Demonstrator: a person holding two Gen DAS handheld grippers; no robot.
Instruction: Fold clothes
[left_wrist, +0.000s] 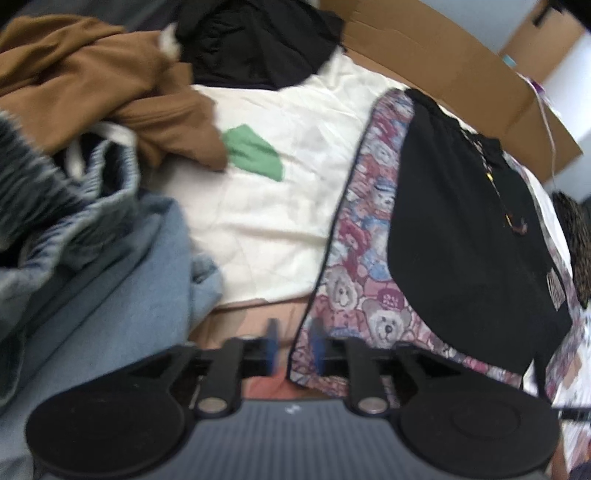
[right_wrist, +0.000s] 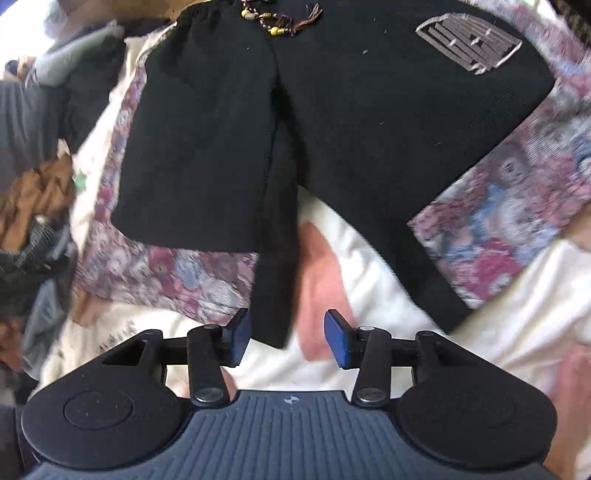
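Black shorts (left_wrist: 461, 240) lie spread flat on a teddy-bear print cloth (left_wrist: 354, 266) over a cream sheet (left_wrist: 277, 221). In the right wrist view the shorts (right_wrist: 332, 110) fill the top, with a beaded drawstring (right_wrist: 273, 22) at the waistband and a grey patch (right_wrist: 469, 40) on one leg. My right gripper (right_wrist: 289, 338) is open, and the hem of a narrow black leg reaches down between its fingers. My left gripper (left_wrist: 294, 345) is open at the near corner of the print cloth, left of the shorts, with nothing clamped.
A heap of clothes is on the left: a brown garment (left_wrist: 92, 74), blue denim (left_wrist: 110, 295), a black garment (left_wrist: 258, 40) and a green piece (left_wrist: 255, 153). A cardboard sheet (left_wrist: 443, 62) runs along the far edge.
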